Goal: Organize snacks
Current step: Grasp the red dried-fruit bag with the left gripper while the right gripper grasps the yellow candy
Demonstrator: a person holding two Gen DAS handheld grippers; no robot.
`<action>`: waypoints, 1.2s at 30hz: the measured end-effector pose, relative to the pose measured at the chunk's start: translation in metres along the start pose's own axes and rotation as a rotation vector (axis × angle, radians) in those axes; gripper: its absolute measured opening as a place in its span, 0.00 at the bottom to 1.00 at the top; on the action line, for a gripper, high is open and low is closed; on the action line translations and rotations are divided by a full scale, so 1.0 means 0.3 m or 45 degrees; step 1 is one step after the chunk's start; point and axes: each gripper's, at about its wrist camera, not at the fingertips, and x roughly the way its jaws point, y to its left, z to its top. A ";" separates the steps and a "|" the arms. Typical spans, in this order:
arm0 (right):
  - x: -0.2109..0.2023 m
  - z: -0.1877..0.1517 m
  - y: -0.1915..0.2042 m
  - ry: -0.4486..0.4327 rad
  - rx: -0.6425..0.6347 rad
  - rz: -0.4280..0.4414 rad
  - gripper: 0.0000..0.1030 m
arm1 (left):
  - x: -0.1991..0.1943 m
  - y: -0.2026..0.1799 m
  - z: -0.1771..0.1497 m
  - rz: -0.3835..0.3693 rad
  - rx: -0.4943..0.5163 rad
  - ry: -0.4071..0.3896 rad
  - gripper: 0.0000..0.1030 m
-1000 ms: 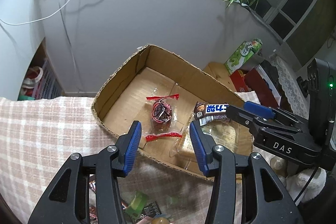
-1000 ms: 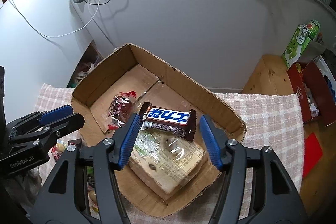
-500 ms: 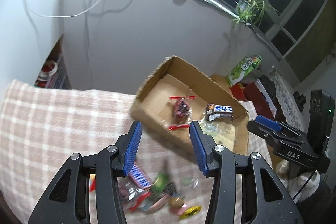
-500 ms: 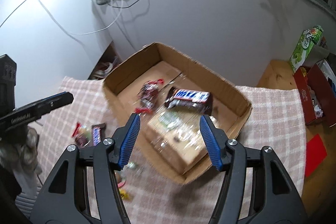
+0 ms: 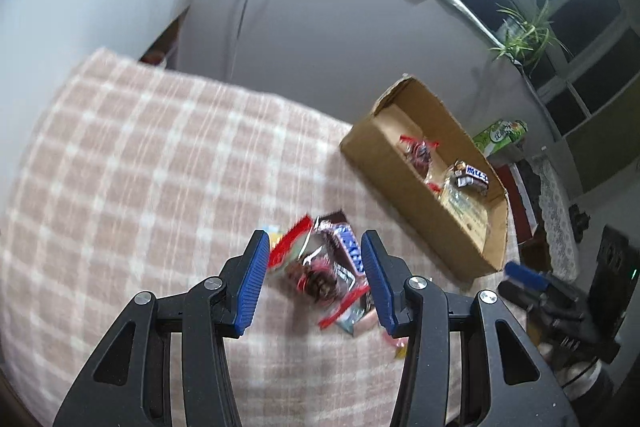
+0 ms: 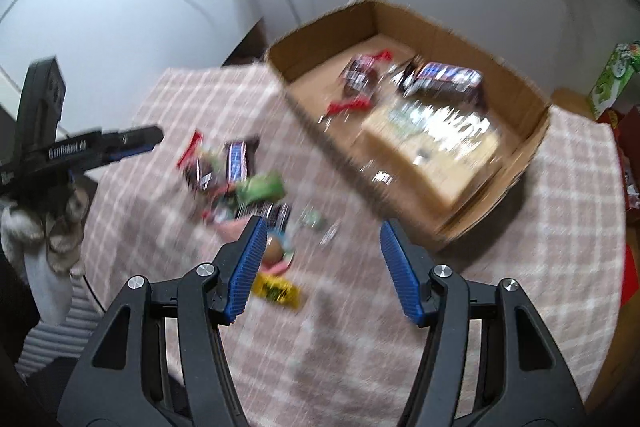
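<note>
The step in hand is judged to be the fetching of another snack from the loose pile [image 5: 320, 267] on the checked cloth of the surface [image 5: 120, 167]. The left claw [image 5: 312, 277] is held above that pile with its jaws apart and nothing clamped; a clear packet with red ends [image 5: 316, 277] and a blue-labelled bar [image 5: 349, 247] are framed between the jaws, below them. One wrapper is best singled out and taken across its narrow side, since the wrappers overlap and two could be lifted together. The right claw [image 6: 320, 263] is likewise held apart and empty; the pile [image 6: 240, 183] lies ahead of its left jaw, and a yellow wrapper [image 6: 276, 291] is just beside that jaw.

The cardboard box [image 6: 532, 143] stands ahead of and to the right of both claws. In it are seen a red-ended clear packet [image 6: 358, 83], a dark bar with a blue label [image 6: 444, 79] and a flat clear-wrapped pack [image 6: 436, 131]; room for more is left at its far end.
</note>
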 end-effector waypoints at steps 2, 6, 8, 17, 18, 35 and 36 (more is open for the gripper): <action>0.030 -0.029 0.016 0.037 -0.014 0.010 0.60 | 0.015 0.006 -0.018 -0.011 -0.031 0.023 0.45; 0.091 -0.067 0.049 0.097 -0.057 0.001 0.68 | 0.051 0.013 -0.050 -0.010 -0.067 0.066 0.45; 0.125 -0.086 0.062 0.130 -0.063 0.003 0.68 | 0.069 0.020 -0.059 -0.016 -0.090 0.089 0.47; 0.230 -0.120 0.098 0.207 -0.029 -0.028 0.68 | 0.130 0.043 -0.067 0.022 -0.154 0.125 0.55; 0.236 -0.122 0.105 0.208 -0.035 -0.040 0.68 | 0.138 0.042 -0.064 0.024 -0.161 0.126 0.55; 0.237 -0.127 0.121 0.192 -0.059 -0.119 0.54 | 0.196 -0.008 -0.099 0.097 -0.096 0.140 0.40; 0.233 -0.127 0.118 0.191 -0.058 -0.119 0.47 | 0.194 -0.006 -0.100 0.092 -0.095 0.140 0.35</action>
